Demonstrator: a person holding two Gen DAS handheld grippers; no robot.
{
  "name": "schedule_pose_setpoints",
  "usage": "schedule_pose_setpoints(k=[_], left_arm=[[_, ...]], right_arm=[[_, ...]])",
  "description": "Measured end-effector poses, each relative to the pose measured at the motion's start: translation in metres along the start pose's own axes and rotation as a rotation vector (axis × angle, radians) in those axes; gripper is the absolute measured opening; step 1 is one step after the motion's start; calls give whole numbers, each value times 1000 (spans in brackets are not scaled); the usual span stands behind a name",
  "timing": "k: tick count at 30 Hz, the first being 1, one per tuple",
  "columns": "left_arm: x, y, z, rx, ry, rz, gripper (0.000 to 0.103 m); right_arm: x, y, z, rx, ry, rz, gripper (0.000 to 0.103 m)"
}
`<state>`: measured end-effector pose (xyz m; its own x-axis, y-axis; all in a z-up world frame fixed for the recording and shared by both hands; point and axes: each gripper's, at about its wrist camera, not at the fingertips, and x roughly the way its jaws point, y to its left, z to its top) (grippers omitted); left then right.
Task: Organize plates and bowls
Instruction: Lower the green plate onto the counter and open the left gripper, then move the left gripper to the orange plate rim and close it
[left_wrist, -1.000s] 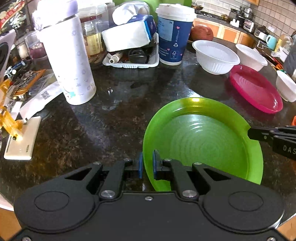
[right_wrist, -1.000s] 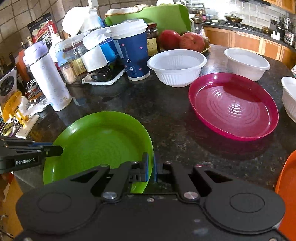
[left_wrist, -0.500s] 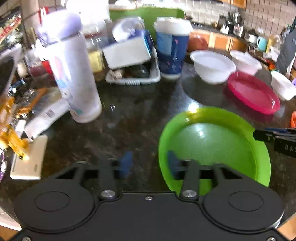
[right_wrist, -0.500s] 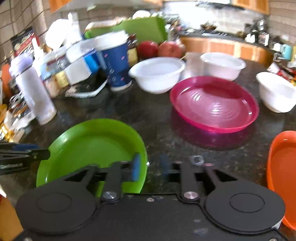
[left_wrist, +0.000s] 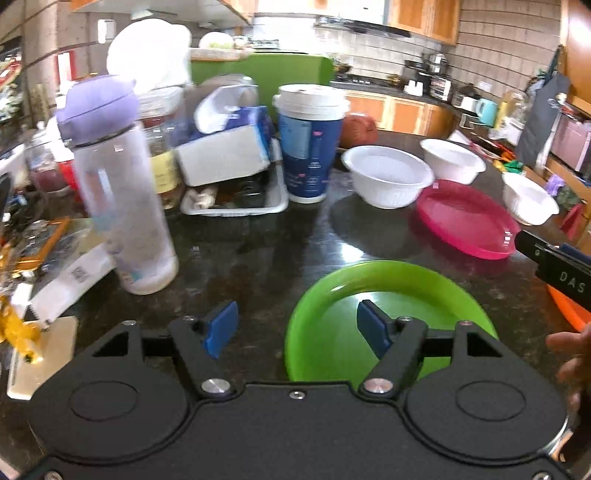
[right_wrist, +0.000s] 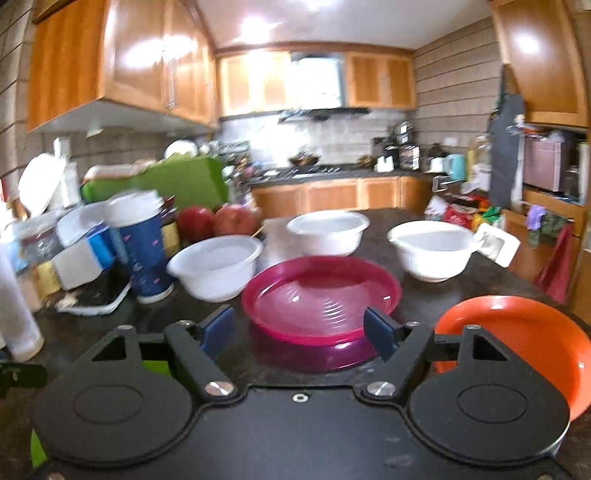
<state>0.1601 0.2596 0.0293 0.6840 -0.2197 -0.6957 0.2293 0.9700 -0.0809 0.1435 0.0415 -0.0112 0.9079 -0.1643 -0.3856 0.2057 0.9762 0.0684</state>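
Note:
A green plate (left_wrist: 391, 317) lies flat on the dark counter, its left rim between the jaws of my left gripper (left_wrist: 299, 328), which are opening and press on nothing. My right gripper (right_wrist: 301, 332) is tilted up toward the pink plate (right_wrist: 321, 299), jaws opening with nothing held; its tip (left_wrist: 554, 258) shows at the right of the left wrist view. An orange plate (right_wrist: 517, 332) sits at the right. Three white bowls (right_wrist: 216, 266) (right_wrist: 328, 230) (right_wrist: 432, 249) stand behind the pink plate. Only a green sliver (right_wrist: 37, 454) of the green plate shows under the right gripper.
A purple-lidded bottle (left_wrist: 118, 192), a blue paper cup (left_wrist: 308, 147), a tissue box on a white tray (left_wrist: 236, 206) and jars crowd the counter's left and back. Red fruit (right_wrist: 218, 221) lies behind the bowls. Cards and clips (left_wrist: 33, 332) sit at the left edge. A hand (left_wrist: 572, 354) shows at right.
Both grippers were shut on the green plate's rims and have opened, leaving it flat on the counter. The right gripper tilted up and swung toward the pink plate.

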Motion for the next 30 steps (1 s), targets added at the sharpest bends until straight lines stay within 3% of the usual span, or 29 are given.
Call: schedule_pose_setpoints(k=[7,13,21,30], left_arm=[[6,-34,9,48,5,-109,74],[10,-76,12,99,-5,-130,74],[20,-152,15,130,1,-152,74],[48,-224,18,100,38,-154,72]], right_arm=[[-20,-24,0,-32,-82,-87,79],[-30,-56,0,-96,-121,-118,79],[-18,-131,13,-94,-10,-47,78],[11,-233,23,-39,78,-39,76]])
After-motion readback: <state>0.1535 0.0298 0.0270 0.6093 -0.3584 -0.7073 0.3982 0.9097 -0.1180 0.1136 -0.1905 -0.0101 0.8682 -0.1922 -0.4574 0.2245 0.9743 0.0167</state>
